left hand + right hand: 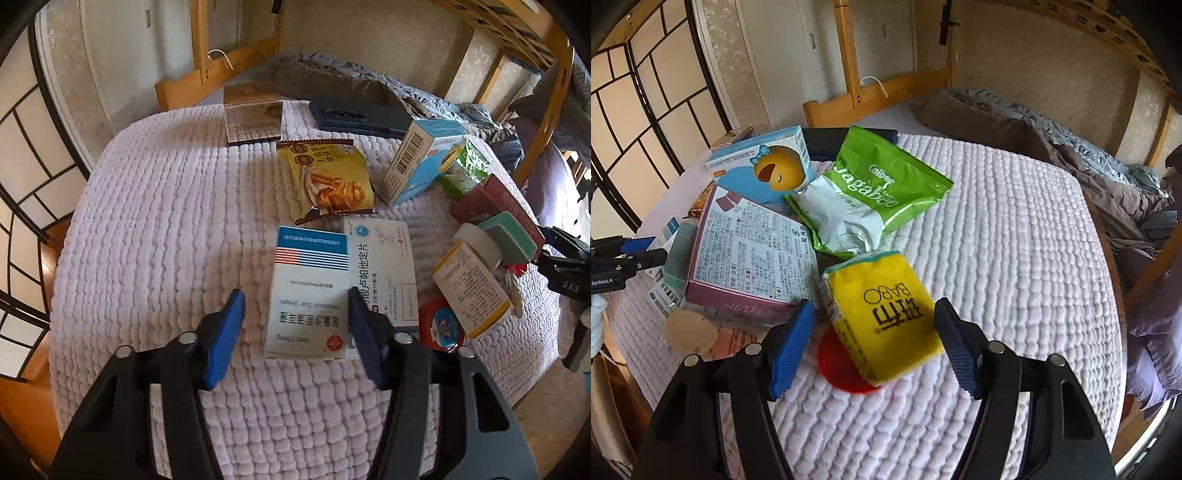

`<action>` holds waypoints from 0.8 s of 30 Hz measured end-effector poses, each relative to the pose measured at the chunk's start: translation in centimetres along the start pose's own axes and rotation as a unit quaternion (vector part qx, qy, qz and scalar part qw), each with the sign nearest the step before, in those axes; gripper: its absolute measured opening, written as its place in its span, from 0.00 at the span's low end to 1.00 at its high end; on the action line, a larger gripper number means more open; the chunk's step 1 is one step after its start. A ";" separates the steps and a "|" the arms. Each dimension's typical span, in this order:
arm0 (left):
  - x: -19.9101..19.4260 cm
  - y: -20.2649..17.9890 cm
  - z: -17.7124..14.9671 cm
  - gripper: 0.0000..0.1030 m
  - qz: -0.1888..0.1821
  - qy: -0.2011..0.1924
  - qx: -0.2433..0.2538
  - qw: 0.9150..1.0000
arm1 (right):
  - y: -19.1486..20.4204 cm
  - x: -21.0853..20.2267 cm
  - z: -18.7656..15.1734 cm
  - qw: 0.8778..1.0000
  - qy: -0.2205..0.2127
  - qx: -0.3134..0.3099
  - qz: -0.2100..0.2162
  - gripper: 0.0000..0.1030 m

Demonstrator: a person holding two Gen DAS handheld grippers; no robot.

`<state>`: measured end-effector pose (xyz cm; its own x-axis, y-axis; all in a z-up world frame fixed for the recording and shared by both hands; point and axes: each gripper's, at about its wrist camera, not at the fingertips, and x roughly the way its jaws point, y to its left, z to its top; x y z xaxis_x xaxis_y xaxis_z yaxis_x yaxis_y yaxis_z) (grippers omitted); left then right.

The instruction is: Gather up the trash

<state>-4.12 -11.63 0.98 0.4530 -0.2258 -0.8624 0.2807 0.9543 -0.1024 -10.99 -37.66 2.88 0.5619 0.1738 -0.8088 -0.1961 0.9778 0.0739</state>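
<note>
Apparently both the left gripper point(295, 325) and right gripper point(873, 343) hover open above packets.

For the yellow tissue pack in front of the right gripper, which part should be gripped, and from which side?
Grip the yellow tissue pack across its two long sides, near the middle, coming from above. It lies flat on the white blanket, partly over a red disc, and its long axis already runs between the open right gripper fingers. The soft pack should squeeze easily.
</note>
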 end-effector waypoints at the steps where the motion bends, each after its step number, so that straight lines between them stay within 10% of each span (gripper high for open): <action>1: -0.1 0.0 0.0 0.47 0.001 0.001 0.001 1.000 | 0.1 0.1 0.2 1.000 0.000 -0.002 -0.002 0.60; 13: 0.7 1.1 -0.2 0.45 0.056 0.009 0.021 0.998 | 1.6 0.5 0.3 0.999 -0.004 -0.020 -0.026 0.56; 24: -0.1 -0.1 -1.1 0.43 0.074 -0.004 0.048 0.996 | 2.9 -0.7 0.1 0.999 -0.021 -0.031 -0.036 0.21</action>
<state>-5.13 -11.52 0.53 0.5017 -0.0848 -0.8609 0.2890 0.9544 0.0744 -11.87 -34.97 3.69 0.6096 0.1096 -0.7851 -0.2032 0.9789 -0.0212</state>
